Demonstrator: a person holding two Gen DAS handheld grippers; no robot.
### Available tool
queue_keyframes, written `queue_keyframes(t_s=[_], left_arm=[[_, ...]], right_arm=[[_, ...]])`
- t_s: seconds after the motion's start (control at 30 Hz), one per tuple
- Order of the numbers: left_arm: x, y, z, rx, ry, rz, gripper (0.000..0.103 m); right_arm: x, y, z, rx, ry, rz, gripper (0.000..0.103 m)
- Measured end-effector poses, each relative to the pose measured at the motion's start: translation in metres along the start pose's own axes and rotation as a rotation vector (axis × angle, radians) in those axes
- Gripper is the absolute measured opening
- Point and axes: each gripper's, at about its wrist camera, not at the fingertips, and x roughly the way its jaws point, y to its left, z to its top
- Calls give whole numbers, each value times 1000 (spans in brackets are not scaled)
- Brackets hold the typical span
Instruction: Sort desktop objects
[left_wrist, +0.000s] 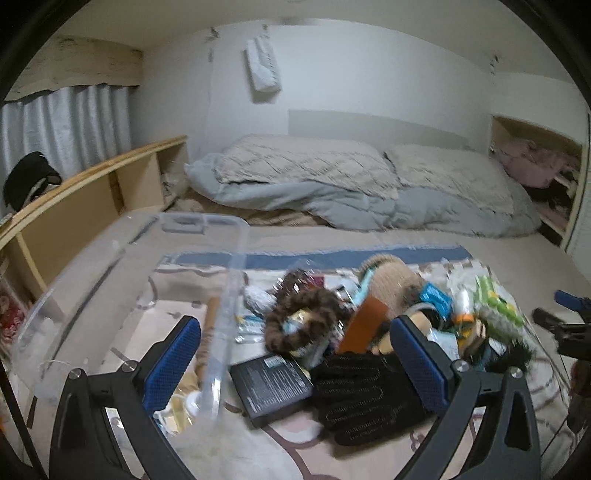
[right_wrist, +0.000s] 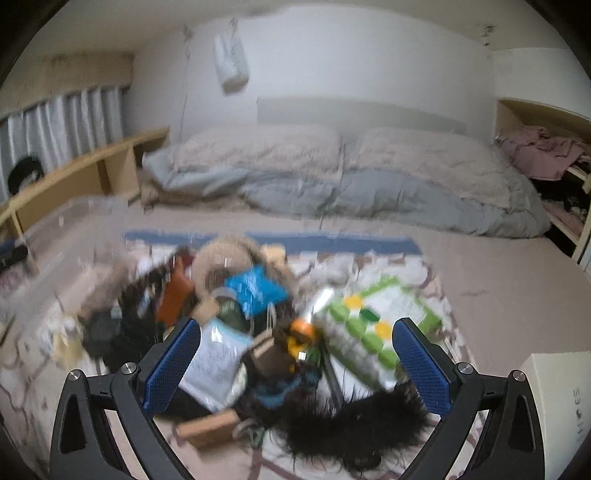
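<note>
**Operator:** Black knit glove lies nearest the left wrist camera, between the blue-padded fingers of the left gripper. State of that gripper?

**Technician:** Spread wide, holding nothing. One finger sits over the clear plastic bin, the other over the pile. A black battery pack lies just beside the glove, touching it.

**Operator:** Right gripper?

**Technician:** Also spread wide and empty. Black fuzzy item lies nearest, between its fingers. The view is blurred.

**Operator:** Location of the objects to sort?

**Technician:** Heaped on a patterned mat on the floor, right of the bin. Identifiable: a leopard-print scrunchie, an orange card, a green-and-white package, a blue packet. A white box stands at the right edge. Folded bedding lies well beyond the heap.
</note>
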Motion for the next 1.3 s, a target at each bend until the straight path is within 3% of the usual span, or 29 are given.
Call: queue_keyframes(t_s=[0.37, 0.57, 0.8, 1.17, 1.3], left_arm=[[14, -48, -34, 126, 92, -97, 103], [37, -82, -66, 233, 176, -137, 103], [65, -120, -93, 357, 233, -177, 103], [106, -152, -112, 375, 358, -228, 103], [109, -150, -111, 369, 358, -241, 103]], right_arm=[[66, 23, -46, -135, 263, -7, 103], [89, 21, -61, -180, 341, -65, 103], [104, 9, -68, -189, 372, -106, 103], [115, 24, -76, -281, 377, -46, 103], [112, 25, -78, -290, 364, 3, 103]])
